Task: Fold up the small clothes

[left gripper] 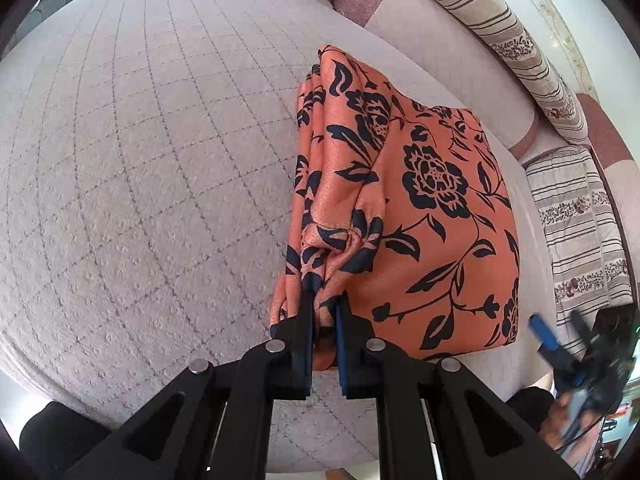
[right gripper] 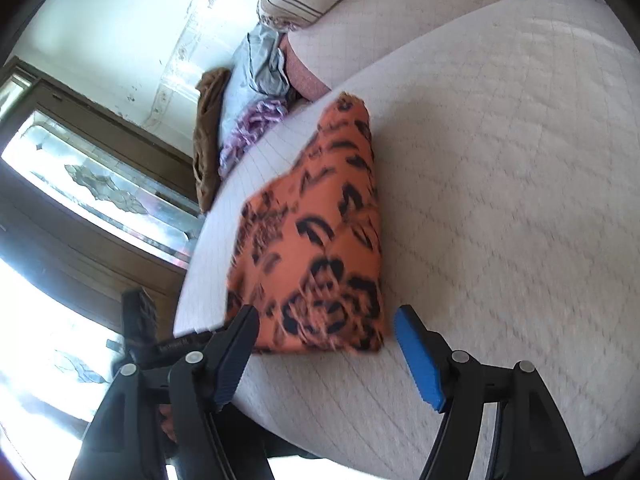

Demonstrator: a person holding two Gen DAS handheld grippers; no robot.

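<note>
Orange floral garment [left gripper: 432,216], black flowers and leaves on orange, folded into a rough block on the quilted bed cover [left gripper: 140,168], toward its right side in the left wrist view. Nearest the lens, left gripper [left gripper: 323,312]: jaws nearly together, clamped on a bunched, puckered corner of the garment at its near left edge, cloth pinched between the black finger and the blue-padded one. Just beyond the grip, several layered folds stacked along the garment's left edge, running away from the camera; smoother top face to the right.

Right gripper [right gripper: 326,334] in its own view: jaws wide apart, nothing between them, near edge of the same garment [right gripper: 316,240] lying just ahead of the gap, not touched as far as visible. Picture blurred, so print detail smeared. Same gripper [left gripper: 560,344] at the lower right edge of the left wrist view, blurred, off the garment's right side.

Farther back: pale cover spreading to the mattress edge. Beyond it, striped bolster pillow [left gripper: 504,40] along the far right, striped folded bedding [left gripper: 580,232] beside it. At the far end of the bed, heap of other clothes [right gripper: 256,92], grey, lilac and brown, well apart from the garment. Window [right gripper: 100,192] with patterned glass at left in the right wrist view.
</note>
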